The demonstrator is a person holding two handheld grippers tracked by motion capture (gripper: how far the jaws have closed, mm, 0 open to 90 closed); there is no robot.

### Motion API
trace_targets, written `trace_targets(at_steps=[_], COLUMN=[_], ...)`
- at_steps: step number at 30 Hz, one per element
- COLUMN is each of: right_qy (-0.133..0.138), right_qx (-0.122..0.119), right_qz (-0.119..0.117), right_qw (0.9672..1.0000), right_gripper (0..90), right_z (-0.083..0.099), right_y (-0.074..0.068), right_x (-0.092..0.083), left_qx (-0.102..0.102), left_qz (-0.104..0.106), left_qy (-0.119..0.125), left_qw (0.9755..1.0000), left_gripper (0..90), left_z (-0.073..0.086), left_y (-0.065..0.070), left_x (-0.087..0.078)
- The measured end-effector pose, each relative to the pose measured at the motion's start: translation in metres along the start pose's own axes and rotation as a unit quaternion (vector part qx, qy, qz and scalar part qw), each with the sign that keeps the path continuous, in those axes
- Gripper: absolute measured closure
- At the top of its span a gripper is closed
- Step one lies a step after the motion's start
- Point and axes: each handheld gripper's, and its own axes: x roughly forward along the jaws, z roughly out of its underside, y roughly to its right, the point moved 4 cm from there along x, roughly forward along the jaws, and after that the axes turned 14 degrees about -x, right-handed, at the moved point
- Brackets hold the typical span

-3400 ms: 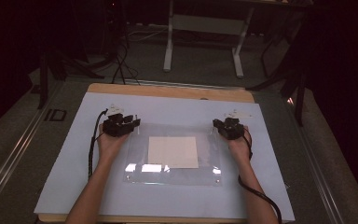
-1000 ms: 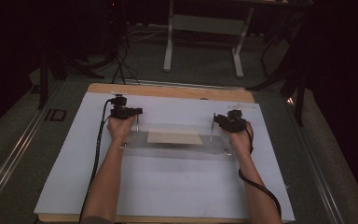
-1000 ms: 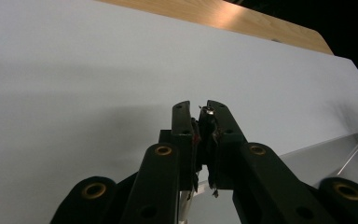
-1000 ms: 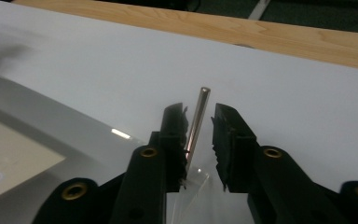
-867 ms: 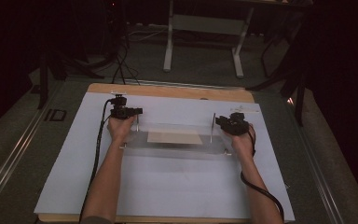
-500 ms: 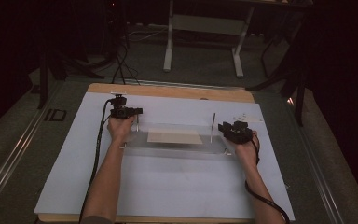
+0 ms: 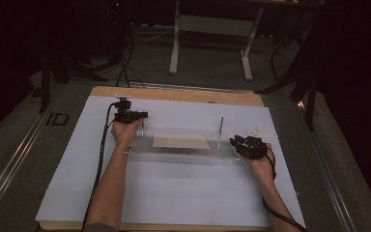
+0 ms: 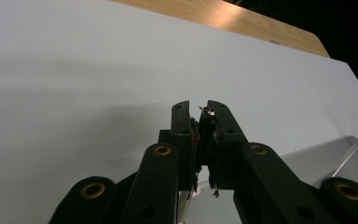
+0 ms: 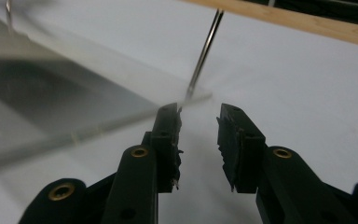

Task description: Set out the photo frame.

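Right gripper view, right tool (image 9: 198, 116) parted, empty

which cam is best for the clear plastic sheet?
High view: it shows the whole clear sheet on the table with the tan card inside, between both hands. The right gripper view catches one blurred corner beside the open jaws; the left gripper view shows just a grey sliver at the edge.
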Motion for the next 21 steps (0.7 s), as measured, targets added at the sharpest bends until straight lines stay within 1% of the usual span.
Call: trace_targets(at_steps=[4,7,8,9,10,13,15,17,21], right_qy=[-0.004,-0.009,-0.01,-0.01,-0.01,-0.002,0.006,0.018,0.033], right_qx=[-0.011,-0.018,-0.029,-0.029,-0.034,-0.052,-0.068,-0.074,-0.09], right_qz=[-0.005,-0.013,-0.015,-0.015,-0.016,-0.024,-0.026,-0.031,-0.037], right_qw=[0.9999,0.9997,0.9994,0.9994,0.9992,0.9984,0.9973,0.9966,0.9947], right_gripper=[67.9,67.1,66.3,66.3,65.2,61.6,57.3,53.8,51.0], right_z=[0.002,0.001,0.001,0.001,0.0,-0.004,-0.006,-0.009,-0.011], right_y=[-0.004,-0.008,-0.012,-0.012,-0.014,-0.018,-0.02,-0.021,-0.023], right_x=[0.001,0.003,0.005,0.005,0.005,0.006,0.005,0.004,0.001], left_qx=[-0.001,-0.002,-0.001,-0.001,-0.002,-0.004,-0.005,-0.006,-0.01], left_qz=[0.001,0.001,0.001,0.001,0.001,0.002,0.002,0.003,0.005], left_qy=[0.0,0.002,0.001,0.002,0.002,0.001,0.001,0.001,-0.001], left_qw=[1.0,1.0,1.0,1.0,1.0,1.0,1.0,1.0,0.9999], left_gripper=[82.3,82.2,82.2,82.2,82.2,82.1,82.0,82.0,81.8], left_z=[0.0,0.0,0.0,0.0,0.0,0.0,0.0,0.0,0.0], left_y=[0.0,0.0,0.0,0.0,0.0,0.0,0.0,0.0,-0.001], left_x=[0.0,0.0,0.0,0.0,0.0,0.0,0.0,0.0,0.0])
